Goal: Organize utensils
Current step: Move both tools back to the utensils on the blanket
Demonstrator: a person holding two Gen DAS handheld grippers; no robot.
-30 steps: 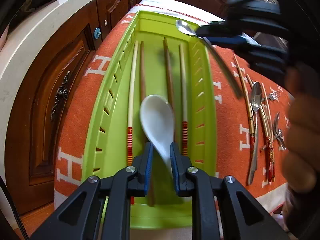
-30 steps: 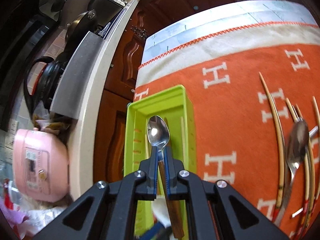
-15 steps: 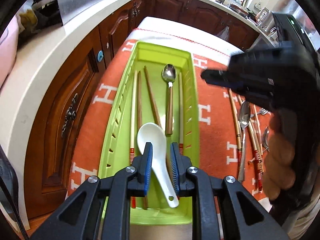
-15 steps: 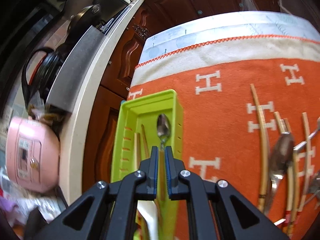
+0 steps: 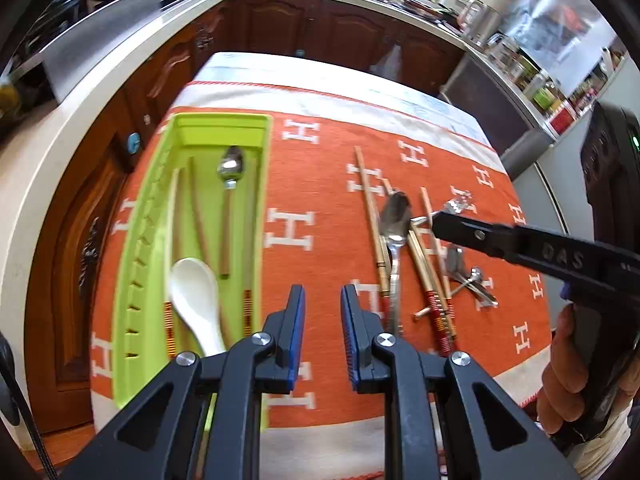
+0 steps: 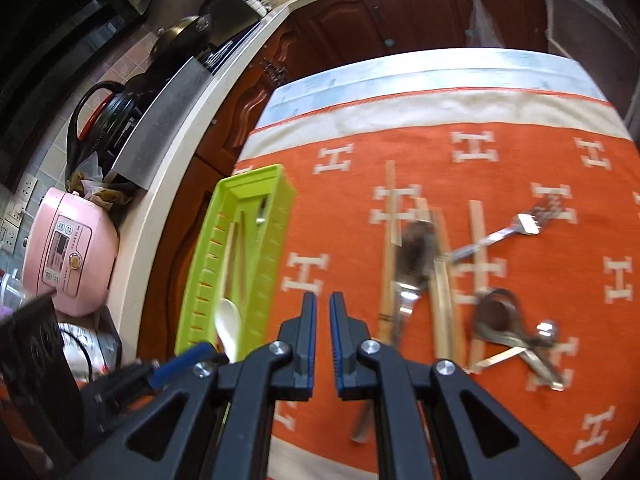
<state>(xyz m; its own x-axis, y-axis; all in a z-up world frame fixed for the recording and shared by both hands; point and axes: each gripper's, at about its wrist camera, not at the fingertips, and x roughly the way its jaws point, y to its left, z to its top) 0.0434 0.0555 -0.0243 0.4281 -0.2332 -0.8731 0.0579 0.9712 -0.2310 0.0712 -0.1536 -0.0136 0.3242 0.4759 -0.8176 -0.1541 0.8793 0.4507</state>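
I work over a worktop (image 5: 320, 444) covered by an orange cloth (image 5: 320, 168) with white H marks. At its left edge lies a green tray (image 5: 132, 264), long axis running away from me. It already holds a white soup spoon (image 5: 196, 300), a metal spoon with a wooden handle (image 5: 228, 204) and several chopsticks, all laid lengthwise.

The loose pile (image 5: 416, 256) lies ahead and to the right of the left gripper (image 5: 322, 312), and ahead and slightly right of the right gripper (image 6: 323, 320). I judge the right gripper nearer: seen from the left, its tip hangs just over the pile. Most pieces point away from me, roughly parallel to the tray, so a lift and a sideways carry to the left should suffice.

The pile contains a steel spoon (image 6: 414, 264) lying between pale chopsticks (image 5: 370, 216) with red-banded ends, a fork (image 6: 500, 232) set crosswise with its tines to the right, and a few small metal pieces (image 6: 508, 328) I cannot identify. Several overlap, so separation may be needed.

Both grippers carry nothing. The left one's jaws stand apart; the right one's stand apart by a narrower gap.
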